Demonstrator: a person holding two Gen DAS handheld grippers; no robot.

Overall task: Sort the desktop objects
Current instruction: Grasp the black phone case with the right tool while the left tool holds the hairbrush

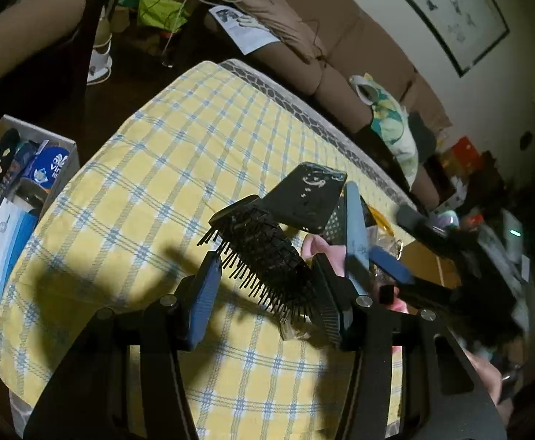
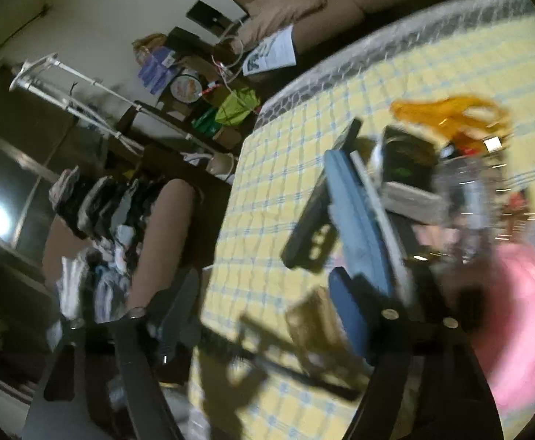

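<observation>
At the far left of the left wrist view, an open box [image 1: 66, 143] on the floor is cut off by the frame. A blue pack [image 1: 53, 168] in it shows white letters beginning "VI"; the rest is covered and the other packs are too dark to read. Beyond the worktop [image 1: 194, 139], which has a yellow cloth checked in blue, a printed sheet [image 1: 247, 29] lies on the brown sofa [image 1: 340, 51], its text too small to read.

The left tool [image 1: 267, 260] is clenched on the hairbrush [image 1: 280, 256]. The brush's back lies against the right-hand finger and its bristle tips reach the blue pad on the left. It is held clear of the worktop and throws a long shadow on the cloth. The brush is all black, with dense stiff bristles fanning out to the left. A flat black plate [image 1: 304, 198] with white scuffs rises from its far end; whether it belongs to the brush is unclear. A pink item [image 1: 317, 247] behind it is mostly hidden.

The right wrist view is badly blurred. The right tool [image 2: 267, 282] is released, its fingers wide apart with only checked cloth showing between them. Ahead of it are smeared blue and black shapes that I cannot identify, and an orange object [image 2: 447, 108] lies further right.
</observation>
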